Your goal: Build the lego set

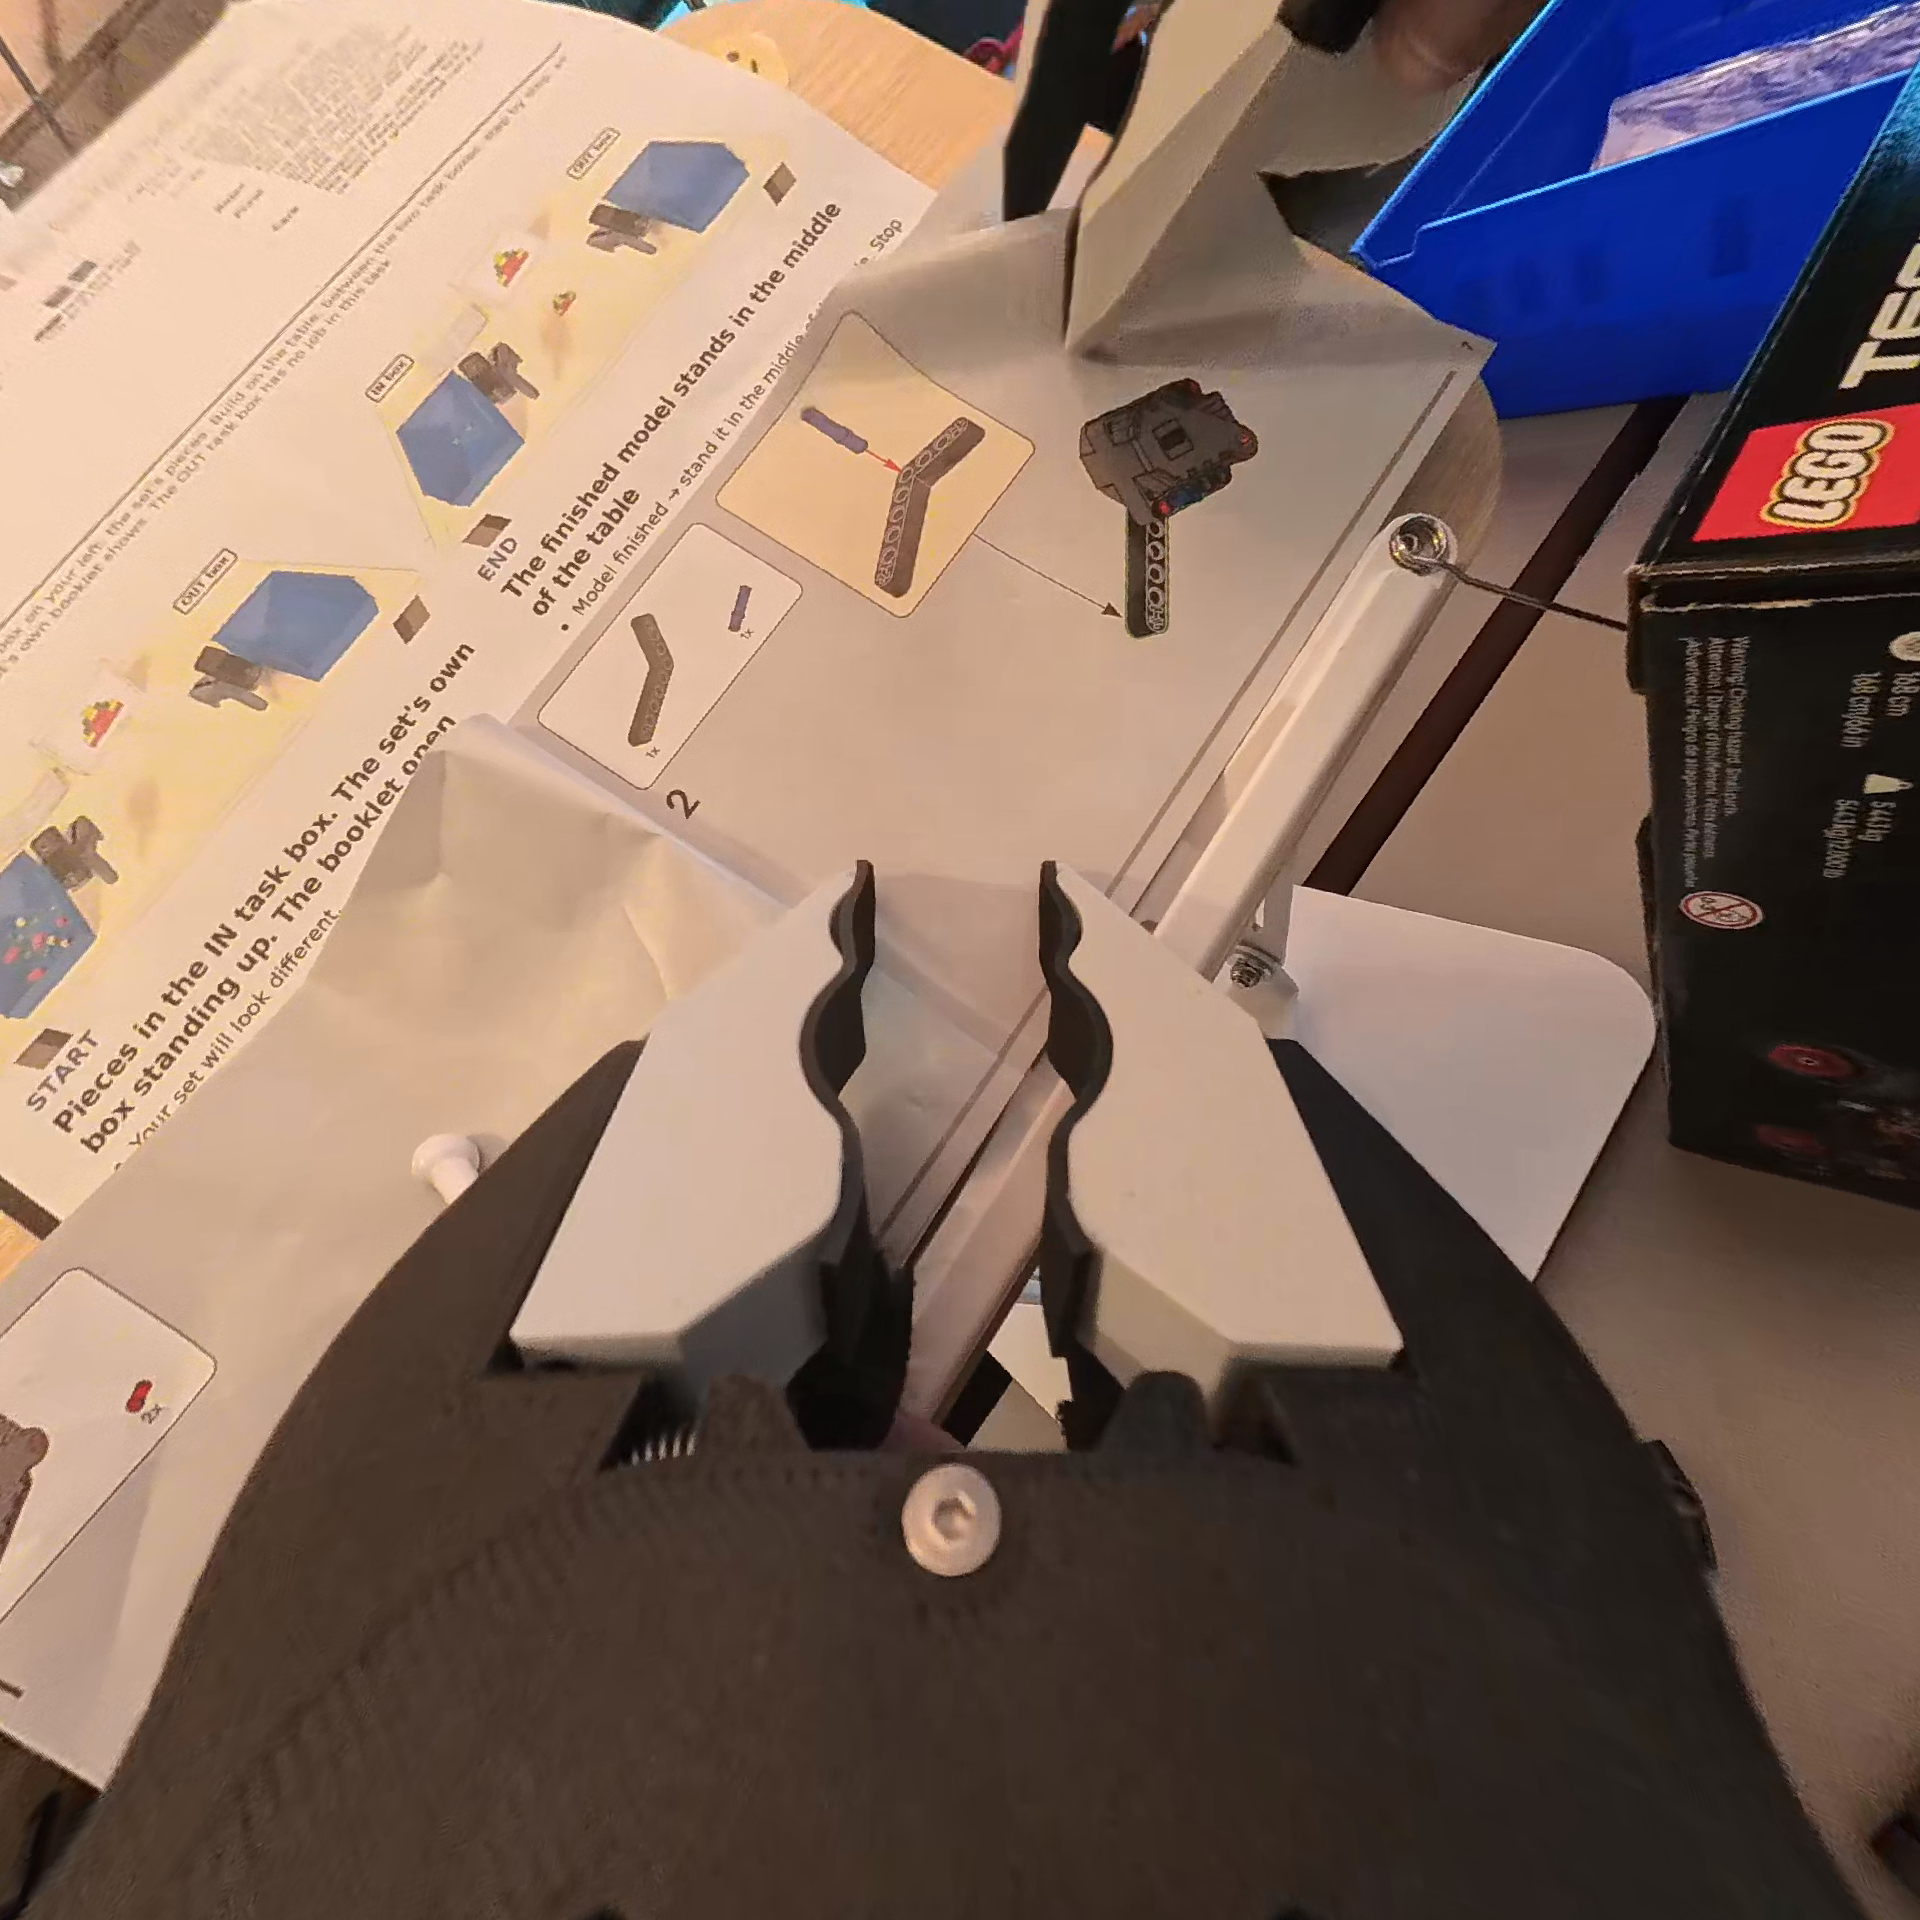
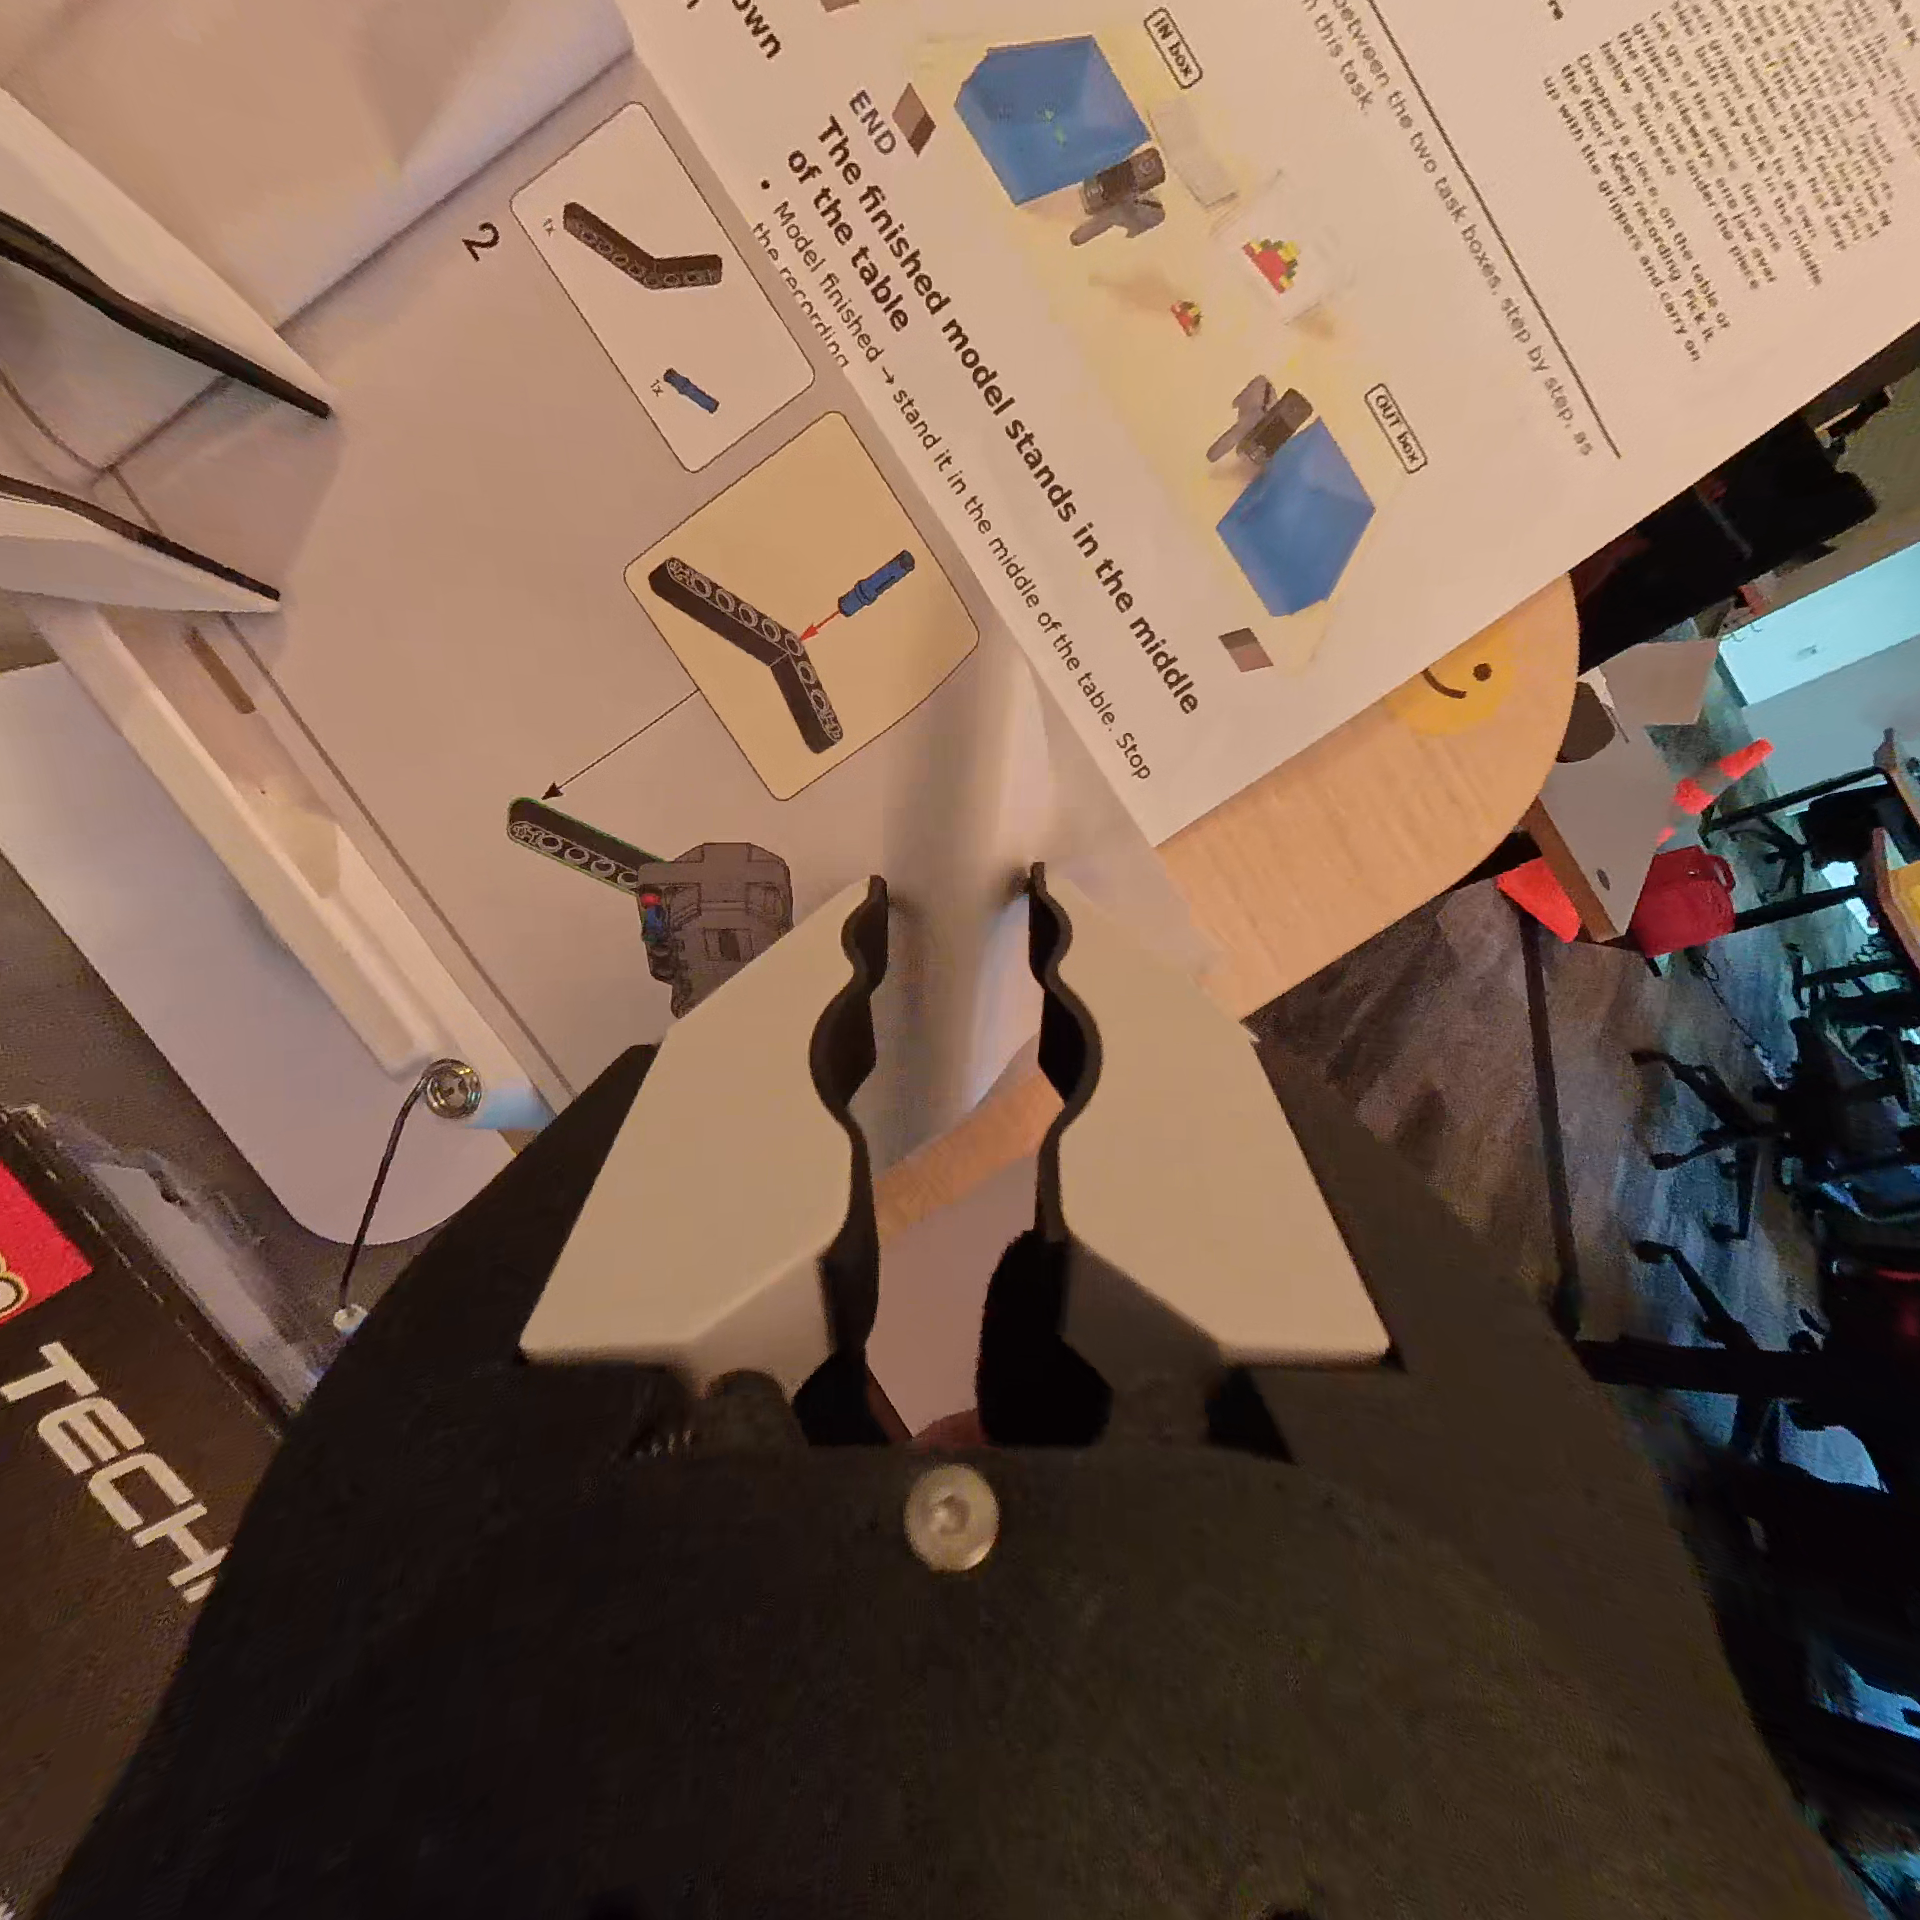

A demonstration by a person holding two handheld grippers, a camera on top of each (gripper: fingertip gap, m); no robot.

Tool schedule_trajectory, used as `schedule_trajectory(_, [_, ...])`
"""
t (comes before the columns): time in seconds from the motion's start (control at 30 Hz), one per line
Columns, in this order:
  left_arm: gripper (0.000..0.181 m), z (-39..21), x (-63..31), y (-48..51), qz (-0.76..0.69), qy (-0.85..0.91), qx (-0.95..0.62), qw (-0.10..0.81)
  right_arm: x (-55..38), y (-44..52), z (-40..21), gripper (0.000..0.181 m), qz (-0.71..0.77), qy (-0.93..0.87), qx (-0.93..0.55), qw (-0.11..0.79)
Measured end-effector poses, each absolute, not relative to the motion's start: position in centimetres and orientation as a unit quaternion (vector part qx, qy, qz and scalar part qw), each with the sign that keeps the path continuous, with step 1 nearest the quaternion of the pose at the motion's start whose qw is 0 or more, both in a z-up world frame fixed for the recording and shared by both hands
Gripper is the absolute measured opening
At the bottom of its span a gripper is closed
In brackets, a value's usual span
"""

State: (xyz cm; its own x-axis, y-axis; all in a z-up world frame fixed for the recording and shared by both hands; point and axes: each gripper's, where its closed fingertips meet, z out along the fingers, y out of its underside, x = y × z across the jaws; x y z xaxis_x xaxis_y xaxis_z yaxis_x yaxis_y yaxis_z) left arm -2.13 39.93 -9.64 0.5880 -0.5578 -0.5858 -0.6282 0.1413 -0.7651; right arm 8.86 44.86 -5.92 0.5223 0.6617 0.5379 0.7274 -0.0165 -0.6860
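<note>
left tool: mine, jaws parted, nothing between them; it hovers over the lower edge of the booklet, bottom centre of the left wrist view.
right tool: also released and empty; it comes at the same page from the far side, so the page reads upside down in the right wrist view. In the left wrist view its grey finger shows top centre, tip touching or just above the page; can't tell which.
task thing: no loose lego pieces visible in either view. Only the booklet on its white stand, open at a step with a bent black beam and a blue pin.
key relation: the page lies between my two tools, straight ahead of both. Its long edge runs along the stand's rail, lower centre to upper right in the left wrist view. Left tool is nearer the curled page corner; right tool is nearer the page's top.
pieces, my guess: in the blue bin, upper right of the left wrist view, closer to the right tool.
other: lego box at right edge, beside the stand; printed sheet overlaps the booklet's left side.
hidden: bin's inside mostly cut off; worktop under the stand barely seen; build progress unknown.
</note>
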Motion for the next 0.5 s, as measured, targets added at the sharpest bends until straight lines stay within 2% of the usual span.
schedule_trajectory(0.17, [0.029, -9.6, -2.1, 39.9, 0.026, 0.453, -0.656, 0.603, 8.1, 44.4, -6.2, 0.000, -0.042, -0.508, -0.699, 0.501])
schedule_trajectory(0.27, [0.032, -9.7, -2.0, 39.7, 0.022, 0.454, -0.655, 0.604, 7.2, 42.7, -5.4, 0.000, -0.033, -0.527, -0.681, 0.506])
schedule_trajectory(0.37, [0.038, -9.8, -1.9, 39.5, 0.014, 0.459, -0.652, 0.603, 5.7, 40.2, -3.8, 0.000, 0.062, -0.527, -0.685, 0.500])
schedule_trajectory(0.5, [0.057, -8.6, -2.0, 38.3, -0.030, 0.443, -0.639, 0.628, 2.1, 36.8, -0.5, 0.000, 0.234, -0.503, -0.677, 0.483])
